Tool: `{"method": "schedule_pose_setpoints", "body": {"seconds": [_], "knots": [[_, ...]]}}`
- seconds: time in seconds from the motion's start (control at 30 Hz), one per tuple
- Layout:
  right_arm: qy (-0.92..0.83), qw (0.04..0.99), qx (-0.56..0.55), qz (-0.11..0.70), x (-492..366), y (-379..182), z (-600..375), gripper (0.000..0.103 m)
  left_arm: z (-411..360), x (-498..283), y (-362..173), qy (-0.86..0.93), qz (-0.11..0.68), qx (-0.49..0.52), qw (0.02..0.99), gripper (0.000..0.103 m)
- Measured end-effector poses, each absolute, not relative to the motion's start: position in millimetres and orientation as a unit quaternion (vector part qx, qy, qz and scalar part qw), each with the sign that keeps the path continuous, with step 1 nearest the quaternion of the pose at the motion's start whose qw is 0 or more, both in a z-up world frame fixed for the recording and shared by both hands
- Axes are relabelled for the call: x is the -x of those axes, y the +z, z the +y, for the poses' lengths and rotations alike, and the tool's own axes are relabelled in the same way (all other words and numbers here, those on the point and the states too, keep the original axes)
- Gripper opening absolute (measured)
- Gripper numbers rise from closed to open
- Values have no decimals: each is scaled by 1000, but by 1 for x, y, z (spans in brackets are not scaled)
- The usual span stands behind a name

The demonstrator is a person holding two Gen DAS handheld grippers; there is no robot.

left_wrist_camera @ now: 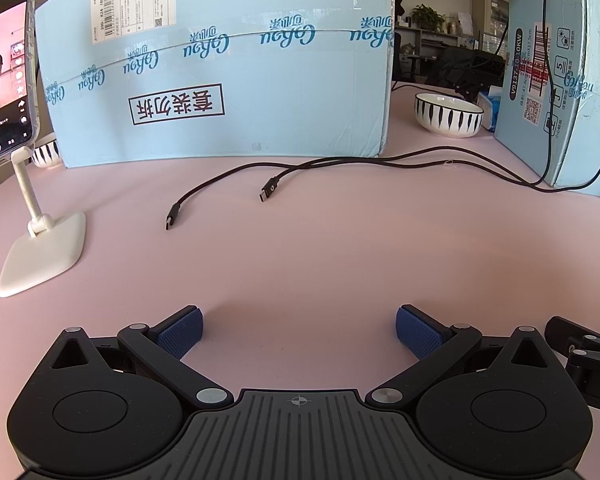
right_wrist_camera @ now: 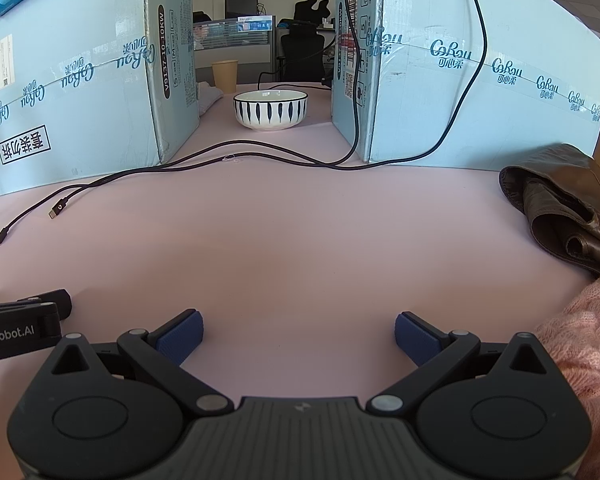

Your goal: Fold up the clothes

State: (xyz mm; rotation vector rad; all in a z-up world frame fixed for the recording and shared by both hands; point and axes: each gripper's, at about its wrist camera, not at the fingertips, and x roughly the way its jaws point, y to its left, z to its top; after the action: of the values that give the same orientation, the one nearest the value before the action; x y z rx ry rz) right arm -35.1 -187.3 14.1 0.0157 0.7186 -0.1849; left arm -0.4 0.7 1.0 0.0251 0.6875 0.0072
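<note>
My left gripper [left_wrist_camera: 299,330] is open and empty, low over the pink table [left_wrist_camera: 300,248]. My right gripper [right_wrist_camera: 298,334] is also open and empty over the same table [right_wrist_camera: 284,240]. A pink knitted garment [right_wrist_camera: 580,344] lies at the right edge of the right wrist view, just right of my right gripper. A brown leather garment [right_wrist_camera: 568,204], crumpled, lies farther back on the right. No clothing shows in the left wrist view. Part of the right gripper's body [left_wrist_camera: 592,364] shows at the left view's right edge, and the left gripper's body [right_wrist_camera: 20,320] at the right view's left edge.
Two black USB cables [left_wrist_camera: 268,188] lie across the table's middle. Light blue cardboard boxes [left_wrist_camera: 220,64] [right_wrist_camera: 460,72] stand at the back. A striped white bowl [right_wrist_camera: 271,110] sits between them. A phone on a white stand [left_wrist_camera: 40,240] is at the left. A paper cup [right_wrist_camera: 225,76] stands behind.
</note>
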Motion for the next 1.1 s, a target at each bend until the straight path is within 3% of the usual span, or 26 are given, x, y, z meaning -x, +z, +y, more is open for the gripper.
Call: {"method": "schedule_pose_setpoints", "body": {"seconds": [0.17, 0.57, 0.73, 0.87, 0.97, 1.1], "knots": [[-95, 932, -5, 351, 37, 22, -188, 103, 2, 4, 8, -21, 353, -11, 935, 103], [-132, 963, -13, 235, 85, 94, -211, 103, -16, 46, 54, -82, 321, -18, 943, 103], [-172, 964, -63, 191, 121, 128, -270, 103, -31, 57, 70, -151, 345, 6, 926, 103], [-182, 965, -107, 153, 165, 142, -337, 103, -58, 69, 74, -213, 352, -34, 911, 103], [-142, 962, -169, 158, 197, 145, -397, 103, -88, 79, 70, -245, 339, -98, 903, 103], [-196, 925, -265, 188, 242, 135, -479, 103, -122, 82, 57, -298, 378, -99, 871, 103]]}}
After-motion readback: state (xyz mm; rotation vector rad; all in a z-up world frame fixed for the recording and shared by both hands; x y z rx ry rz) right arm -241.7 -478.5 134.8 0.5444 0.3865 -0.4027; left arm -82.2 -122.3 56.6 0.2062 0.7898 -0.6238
